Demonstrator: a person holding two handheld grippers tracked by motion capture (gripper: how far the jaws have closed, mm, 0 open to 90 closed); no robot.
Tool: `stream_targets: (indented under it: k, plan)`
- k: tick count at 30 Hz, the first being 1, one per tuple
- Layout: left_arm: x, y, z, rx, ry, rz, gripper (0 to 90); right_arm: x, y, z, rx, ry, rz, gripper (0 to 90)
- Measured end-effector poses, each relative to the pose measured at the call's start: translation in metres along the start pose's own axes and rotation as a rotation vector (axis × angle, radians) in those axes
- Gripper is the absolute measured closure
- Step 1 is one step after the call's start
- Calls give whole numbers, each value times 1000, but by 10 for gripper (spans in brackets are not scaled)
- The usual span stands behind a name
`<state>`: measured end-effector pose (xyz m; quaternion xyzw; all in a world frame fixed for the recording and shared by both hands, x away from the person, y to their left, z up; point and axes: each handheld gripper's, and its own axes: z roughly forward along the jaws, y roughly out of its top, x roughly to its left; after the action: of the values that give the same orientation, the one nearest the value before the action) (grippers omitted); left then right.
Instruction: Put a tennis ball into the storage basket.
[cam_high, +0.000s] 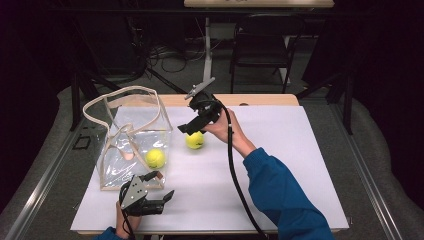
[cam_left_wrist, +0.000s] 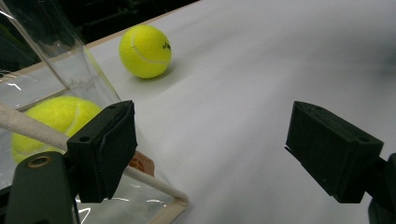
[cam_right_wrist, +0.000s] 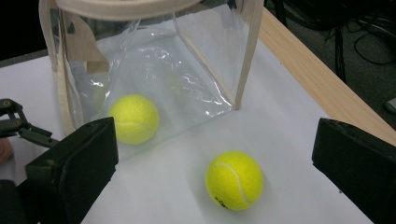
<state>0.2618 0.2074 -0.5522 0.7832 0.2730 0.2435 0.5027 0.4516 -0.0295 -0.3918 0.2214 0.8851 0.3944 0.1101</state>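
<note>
Loose tennis ball near the table's far edge, just beside the clear bag (second ball inside). Light, fuzzy, springy, prone to rolling: best pinched across its middle. Right gripper spread wide above it; left gripper wide, empty, at the near edge.

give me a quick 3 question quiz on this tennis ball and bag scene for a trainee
1. True or false: both tennis balls are inside the clear bag.
2. Which gripper hovers over the loose ball: A left, B right?
3. Fill in: the jaws of the left gripper stand ____.

Key
1. False: one ball is in the bag, and the other lies on the white table beside it.
2. B, the right gripper, with its jaws apart.
3. Open, holding nothing, near the bag's front corner.
</note>
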Motion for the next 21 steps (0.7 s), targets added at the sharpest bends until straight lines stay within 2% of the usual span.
stream_targets:
  k: [12,21]
  plan:
    - [-1,0,-1,-2,3,3,158,-1,-20,1,4,-1,15,0]
    - [0,0,-1,0,0,5,159,3,-34,7,32,0,12,0]
